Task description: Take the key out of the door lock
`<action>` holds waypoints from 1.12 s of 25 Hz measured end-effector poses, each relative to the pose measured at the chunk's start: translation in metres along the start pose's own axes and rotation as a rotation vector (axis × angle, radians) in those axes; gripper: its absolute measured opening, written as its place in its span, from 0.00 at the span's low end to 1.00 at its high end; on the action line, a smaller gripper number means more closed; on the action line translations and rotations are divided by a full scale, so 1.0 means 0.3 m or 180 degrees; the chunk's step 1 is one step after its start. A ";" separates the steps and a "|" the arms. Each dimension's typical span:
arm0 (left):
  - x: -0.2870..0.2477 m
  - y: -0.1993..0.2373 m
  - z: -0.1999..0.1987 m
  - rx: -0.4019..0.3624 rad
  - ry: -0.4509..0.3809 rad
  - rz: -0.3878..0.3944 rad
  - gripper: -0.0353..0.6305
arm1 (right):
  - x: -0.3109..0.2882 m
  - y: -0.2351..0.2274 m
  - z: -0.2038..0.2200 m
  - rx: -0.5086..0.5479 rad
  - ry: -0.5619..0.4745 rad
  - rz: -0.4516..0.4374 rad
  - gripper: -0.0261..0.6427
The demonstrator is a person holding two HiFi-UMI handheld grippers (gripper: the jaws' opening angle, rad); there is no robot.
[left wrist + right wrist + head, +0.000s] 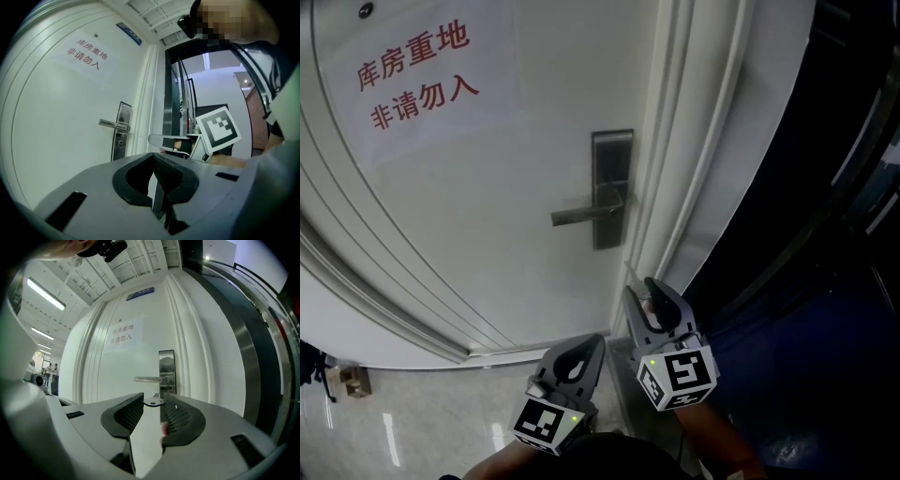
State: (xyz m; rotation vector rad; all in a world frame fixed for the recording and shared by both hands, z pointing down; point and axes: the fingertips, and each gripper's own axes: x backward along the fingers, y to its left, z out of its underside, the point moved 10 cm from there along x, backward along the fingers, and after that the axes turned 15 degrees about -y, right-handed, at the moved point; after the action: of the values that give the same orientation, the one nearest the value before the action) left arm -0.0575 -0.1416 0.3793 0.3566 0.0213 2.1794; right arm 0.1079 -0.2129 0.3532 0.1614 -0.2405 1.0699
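Right gripper view: key [153,402] lies flat and crosswise, pinched at my right gripper [153,406] jaws' tips; door lock [166,373] straight ahead, apart. Left gripper [153,159] clenched, empty.

White door [487,234] carries it all here: a paper notice [417,75] up high, a dark lock plate [611,187] by the edge, its lever handle [581,214] sticking out. Pale glossy floor [431,412] below.

Indoor, fairly bright. Ceiling strip lights [44,292] glow in rt gripper view. White door [487,206] evenly lit, soft sheen on metal lock plate [611,169]. Head view's rt side v. dark. Both gripper views fisheye-bent w/ black corners, foreground soft.
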 end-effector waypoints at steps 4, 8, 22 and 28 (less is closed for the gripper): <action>0.012 -0.055 -0.011 -0.0026 -0.0030 -0.0004 0.06 | 0.074 0.012 -0.029 0.0005 -0.0010 -0.0032 0.25; 0.018 -0.092 -0.022 -0.0062 -0.0075 -0.0020 0.06 | 0.121 0.018 -0.044 -0.0006 -0.0034 -0.0046 0.25; 0.041 -0.136 -0.039 -0.0110 -0.0117 -0.0012 0.06 | 0.147 0.031 -0.068 -0.0007 -0.0065 -0.0072 0.25; 0.034 -0.125 -0.040 -0.0100 -0.0117 0.0009 0.06 | 0.132 0.028 -0.067 -0.0004 -0.0059 -0.0051 0.25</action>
State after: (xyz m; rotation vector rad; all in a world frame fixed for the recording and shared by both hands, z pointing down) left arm -0.0367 -0.1098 0.3647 0.3789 -0.0338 2.1732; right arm 0.1211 -0.1704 0.3448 0.1722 -0.2562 1.0527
